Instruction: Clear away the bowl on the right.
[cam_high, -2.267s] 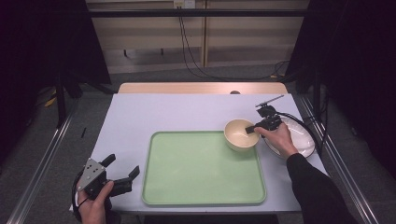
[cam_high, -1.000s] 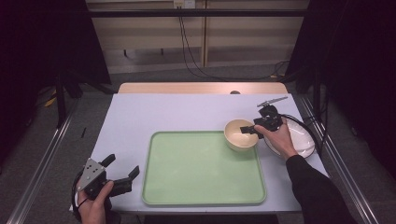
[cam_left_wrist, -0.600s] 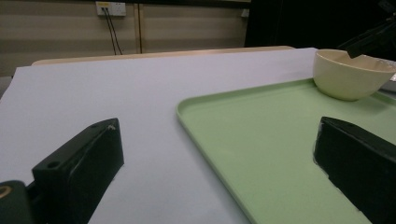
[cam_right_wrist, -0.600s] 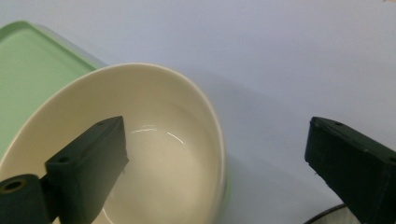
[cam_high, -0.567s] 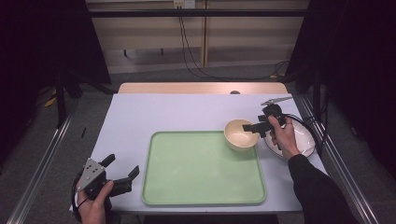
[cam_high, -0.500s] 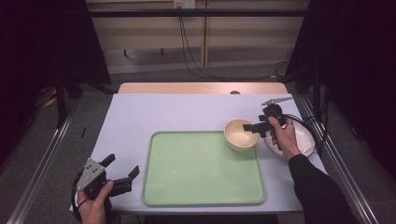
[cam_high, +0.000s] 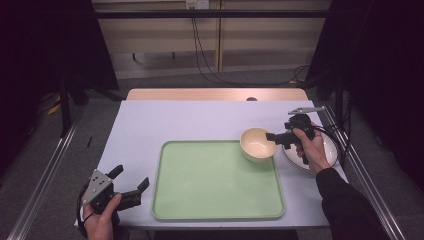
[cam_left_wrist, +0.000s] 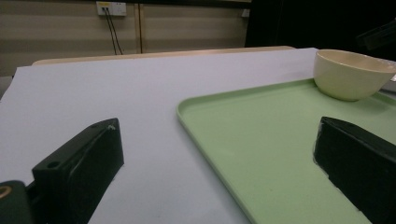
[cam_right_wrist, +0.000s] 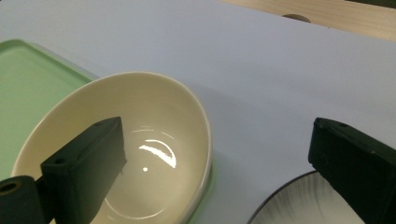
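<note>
The cream bowl (cam_high: 257, 144) sat upright on the far right corner of the green tray (cam_high: 215, 182), which lay on the counter (cam_high: 190, 120). The right gripper (cam_high: 274, 136) hovered at the bowl's right rim, its 2 fingers having just been opening; they stood spread, 1 over the bowl's hollow and 1 outside it, pinching nothing. A plate (cam_high: 331, 150) lay just right of the tray, under the right hand. The left gripper (cam_high: 131, 186) rested near the tray's near left corner, fingers spread and empty.
</note>
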